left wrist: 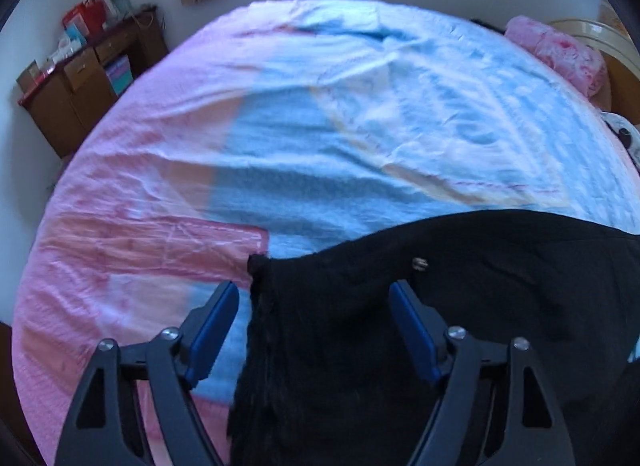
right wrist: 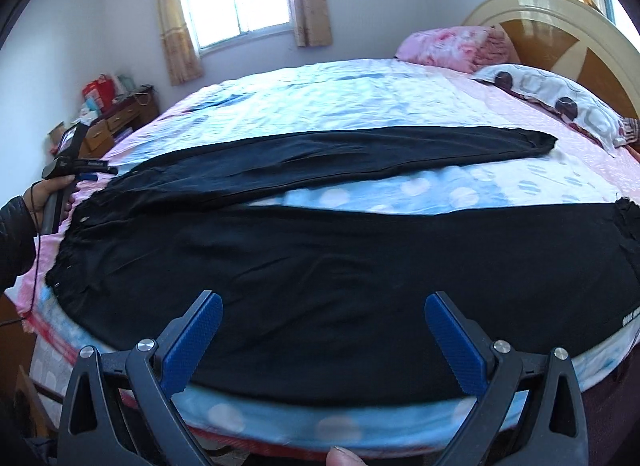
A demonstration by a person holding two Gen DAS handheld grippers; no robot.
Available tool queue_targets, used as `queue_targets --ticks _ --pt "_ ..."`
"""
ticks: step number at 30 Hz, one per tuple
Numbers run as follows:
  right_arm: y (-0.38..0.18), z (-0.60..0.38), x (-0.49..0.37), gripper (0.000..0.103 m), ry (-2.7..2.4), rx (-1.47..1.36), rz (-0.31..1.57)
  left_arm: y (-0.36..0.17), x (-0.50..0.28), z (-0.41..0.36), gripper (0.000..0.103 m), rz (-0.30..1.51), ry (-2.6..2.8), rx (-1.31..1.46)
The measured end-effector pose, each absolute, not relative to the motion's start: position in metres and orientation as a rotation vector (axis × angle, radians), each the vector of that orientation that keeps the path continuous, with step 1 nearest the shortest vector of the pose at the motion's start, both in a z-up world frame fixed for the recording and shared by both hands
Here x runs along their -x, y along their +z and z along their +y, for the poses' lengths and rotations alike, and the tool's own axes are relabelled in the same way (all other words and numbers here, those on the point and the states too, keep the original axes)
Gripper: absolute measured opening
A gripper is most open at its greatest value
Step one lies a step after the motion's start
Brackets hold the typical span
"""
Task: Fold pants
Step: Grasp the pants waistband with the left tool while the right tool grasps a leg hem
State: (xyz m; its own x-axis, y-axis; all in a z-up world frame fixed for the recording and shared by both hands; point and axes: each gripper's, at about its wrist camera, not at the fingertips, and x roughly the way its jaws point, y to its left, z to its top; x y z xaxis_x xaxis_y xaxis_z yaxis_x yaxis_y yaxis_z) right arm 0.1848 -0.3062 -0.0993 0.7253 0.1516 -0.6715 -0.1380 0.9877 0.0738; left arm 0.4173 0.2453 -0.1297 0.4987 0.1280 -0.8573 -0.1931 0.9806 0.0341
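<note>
opening step: long black fabric pants [right wrist: 320, 250] spread flat across pink-and-blue bed sheet [right wrist: 360, 89], waist left. left gripper [left wrist: 314, 326] wide, straddling waistband corner, unclamped. right gripper [right wrist: 324, 340] wide over near leg, empty. next: pinch near edges, lift toward far leg.

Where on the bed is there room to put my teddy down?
The widest bare sheet lies between the far leg of the black pants and the window wall. A narrower strip runs between the two legs. The near edge is covered by pants, and the pillows crowd the headboard end.
</note>
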Motion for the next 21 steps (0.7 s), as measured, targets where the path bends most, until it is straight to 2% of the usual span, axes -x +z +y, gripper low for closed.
queue_targets --ticks 5,7,9,10,11,14,16,21 --pt "-0.09 -0.346 -0.222 0.102 0.12 -0.063 0.763 -0.149 -0.425 0.251 0.075 1.071 0.148 0.1" --pt "-0.084 -0.368 -0.24 0.099 0.105 -0.1 0.771 -0.148 -0.424 0.254 0.073 1.074 0.128 0.117" --pt "-0.077 -0.389 -0.258 0.081 0.091 -0.122 0.779 -0.147 -0.425 0.258 0.064 1.08 0.115 0.134" --pt "-0.074 -0.401 -0.268 0.066 0.082 -0.135 0.793 -0.146 -0.425 0.259 0.056 1.085 0.108 0.133" --pt "-0.069 -0.416 -0.281 0.06 0.068 -0.152 0.797 -0.146 -0.427 0.259 0.048 1.091 0.098 0.127" --pt "-0.055 -0.457 -0.314 0.059 -0.006 -0.162 0.789 -0.141 -0.428 0.253 0.034 1.102 0.062 0.099" --pt "-0.05 -0.484 -0.336 0.059 -0.05 -0.171 0.798 -0.141 -0.432 0.246 0.031 1.107 0.06 0.073" --pt "-0.047 -0.558 -0.408 0.059 -0.125 -0.304 0.862 -0.146 -0.435 0.245 0.031 1.099 0.056 0.06"
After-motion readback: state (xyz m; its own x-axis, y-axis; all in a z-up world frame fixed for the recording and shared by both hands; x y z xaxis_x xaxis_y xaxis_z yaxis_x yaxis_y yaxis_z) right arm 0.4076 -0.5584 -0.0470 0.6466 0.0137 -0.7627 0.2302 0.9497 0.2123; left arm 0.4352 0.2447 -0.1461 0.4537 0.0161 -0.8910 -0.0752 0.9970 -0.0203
